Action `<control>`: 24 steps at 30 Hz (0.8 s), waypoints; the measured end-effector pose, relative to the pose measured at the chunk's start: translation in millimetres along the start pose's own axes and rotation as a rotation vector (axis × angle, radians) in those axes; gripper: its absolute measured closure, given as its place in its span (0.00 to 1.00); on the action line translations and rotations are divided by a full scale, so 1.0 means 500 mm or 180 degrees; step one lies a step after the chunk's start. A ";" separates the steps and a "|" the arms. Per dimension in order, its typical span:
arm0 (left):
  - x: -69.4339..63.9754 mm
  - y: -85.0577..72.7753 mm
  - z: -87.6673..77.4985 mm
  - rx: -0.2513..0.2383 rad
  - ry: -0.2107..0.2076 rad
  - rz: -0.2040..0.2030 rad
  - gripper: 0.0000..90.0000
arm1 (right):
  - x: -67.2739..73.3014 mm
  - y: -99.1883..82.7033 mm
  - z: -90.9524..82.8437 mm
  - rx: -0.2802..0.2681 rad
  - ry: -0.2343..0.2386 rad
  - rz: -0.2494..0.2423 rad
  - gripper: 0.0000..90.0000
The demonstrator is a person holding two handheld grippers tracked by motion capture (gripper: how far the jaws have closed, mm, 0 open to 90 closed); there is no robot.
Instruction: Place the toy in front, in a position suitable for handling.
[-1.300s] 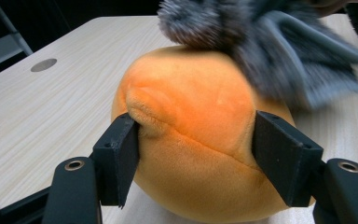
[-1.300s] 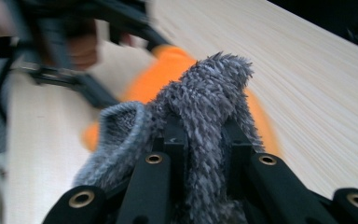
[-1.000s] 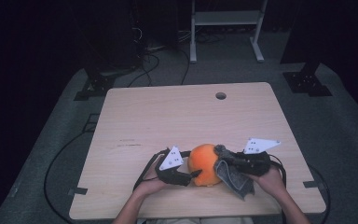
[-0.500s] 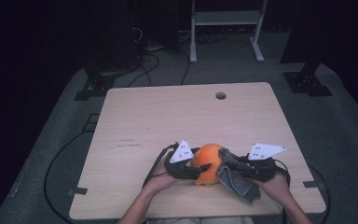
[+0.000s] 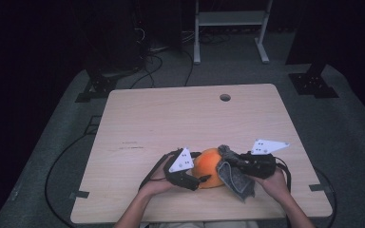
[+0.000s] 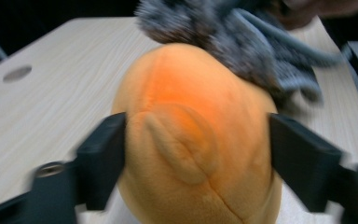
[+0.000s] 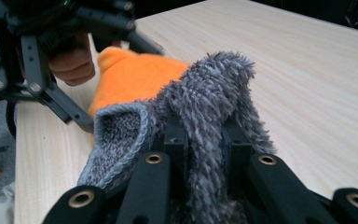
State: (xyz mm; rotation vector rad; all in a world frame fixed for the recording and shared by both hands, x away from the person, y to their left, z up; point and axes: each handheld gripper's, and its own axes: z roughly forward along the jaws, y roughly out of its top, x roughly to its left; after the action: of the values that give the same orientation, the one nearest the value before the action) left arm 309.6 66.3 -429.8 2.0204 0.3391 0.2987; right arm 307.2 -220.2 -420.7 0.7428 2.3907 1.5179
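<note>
I am working at the near edge of the wooden surface (image 5: 171, 118), where everything I need is lying between my two hands. The biggest thing there is the orange plush toy (image 5: 208, 163), resting on the surface close to me; in the left gripper view it (image 6: 191, 140) is sitting right between my jaws. Draped against its right side is the grey fuzzy cloth (image 5: 235, 176), which I am rubbing over the toy as if wiping it.

My left hand-held gripper (image 5: 190, 178) is bracketing the toy. Its jaws have just been opening: half a second ago they were squeezed tighter around the plush, and now they are standing wide on either flank of it. The left jaw is looking pressed to the fabric, but the right one is blurred, and I cannot tell for sure whether the pads are biting or merely flanking. I am judging that I am loosening off to re-seat my hold, so the toy may be free to roll for a moment.

My right hand-held gripper (image 7: 200, 154) is clamped tight on a fold of the cloth (image 7: 205, 102), the pile bunching up between the jaws. Compared with a second ago, that hand is sitting lower on the toy's right side, so the wiping stroke appears to be moving down and around.
</note>
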 end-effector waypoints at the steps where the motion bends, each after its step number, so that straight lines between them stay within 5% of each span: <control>1: 0.001 0.003 0.001 0.0011 0.0004 -0.0096 0.14 | 0.008 0.000 -0.001 0.0021 -0.0014 -0.0041 0.84; 4: -0.005 0.013 0.018 0.0196 -0.0009 -0.0158 0.14 | 0.026 -0.005 -0.006 0.0039 -0.0042 -0.0154 0.84; 7: -0.013 0.017 0.022 0.0101 0.0054 0.0006 0.33 | 0.025 -0.012 -0.016 0.0068 -0.0111 -0.0158 0.84; 10: -0.013 0.031 0.032 -0.0049 0.0075 0.0128 0.42 | 0.007 -0.013 -0.034 0.0037 -0.0157 -0.0049 0.84; 17: 0.004 0.056 0.045 0.0083 -0.0080 0.0710 0.44 | 0.010 0.030 -0.045 -0.0216 -0.0158 -0.0086 0.84; 19: 0.014 0.050 0.041 0.0127 -0.0135 0.0677 0.43 | 0.009 0.035 -0.024 -0.0163 -0.0138 -0.0113 0.84; 22: 0.026 0.038 0.035 0.0094 -0.0110 0.0244 0.24 | 0.009 0.031 -0.002 -0.0173 -0.0052 -0.0018 0.85; 24: 0.022 0.033 0.033 0.0045 -0.0089 0.0144 0.17 | 0.022 0.032 0.013 -0.0123 -0.0040 -0.0095 0.85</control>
State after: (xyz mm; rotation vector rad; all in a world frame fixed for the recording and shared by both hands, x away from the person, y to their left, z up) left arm 327.5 49.3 -421.7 2.0464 0.2790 0.2966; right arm 305.6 -204.1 -408.6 0.7035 2.3458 1.5384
